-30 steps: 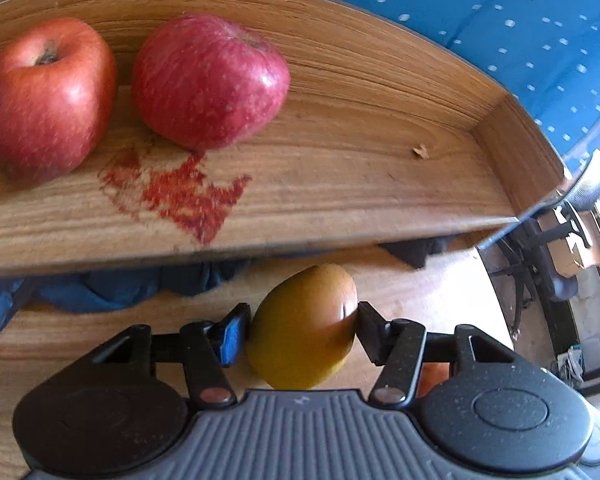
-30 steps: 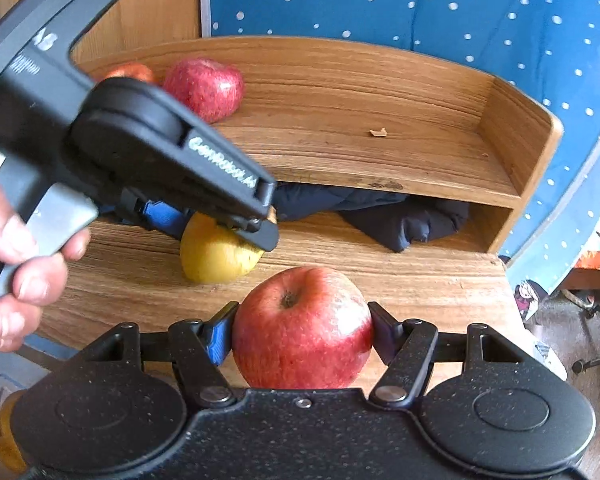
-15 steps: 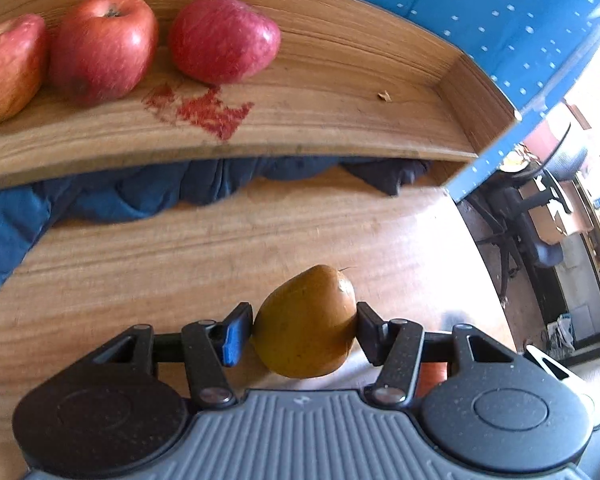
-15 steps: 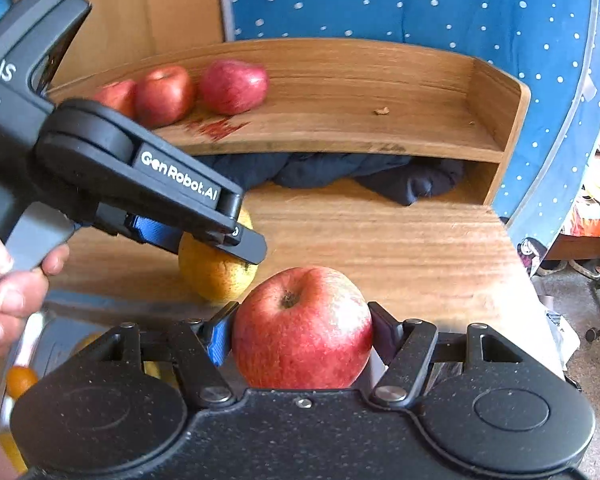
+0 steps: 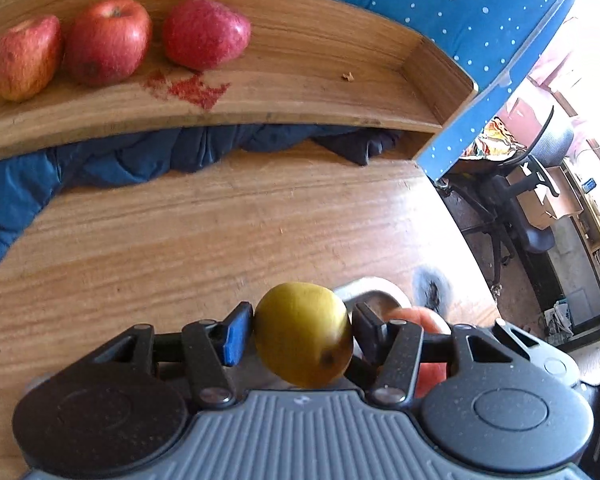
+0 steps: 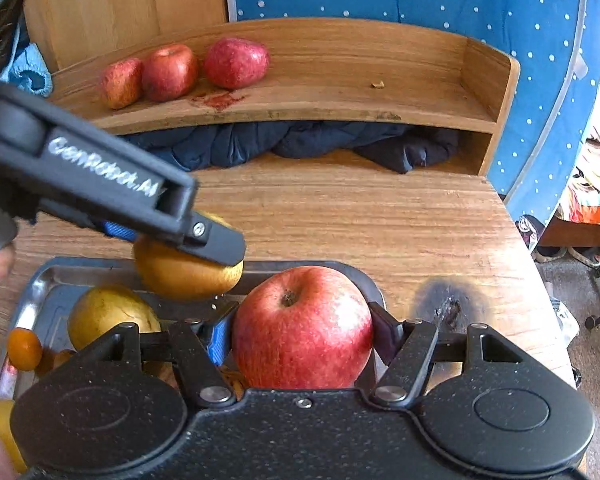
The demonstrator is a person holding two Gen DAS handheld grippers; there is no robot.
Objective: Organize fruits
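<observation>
Three apples (image 6: 168, 72) on shelf (image 6: 340, 108); tray (image 6: 44, 280) before it.

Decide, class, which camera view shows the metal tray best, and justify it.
The right wrist view: the metal tray shows its rim, its floor and fruit lying inside. The left wrist view shows only a sliver of rim behind the held pear.

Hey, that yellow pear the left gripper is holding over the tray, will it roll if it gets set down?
Probably. The pear is rounded with no flat side, so it may rock or roll. The metal tray looks smooth, though its raised rim should contain it. The left gripper pinches only its sides, so it might slip if loosened early.
</observation>
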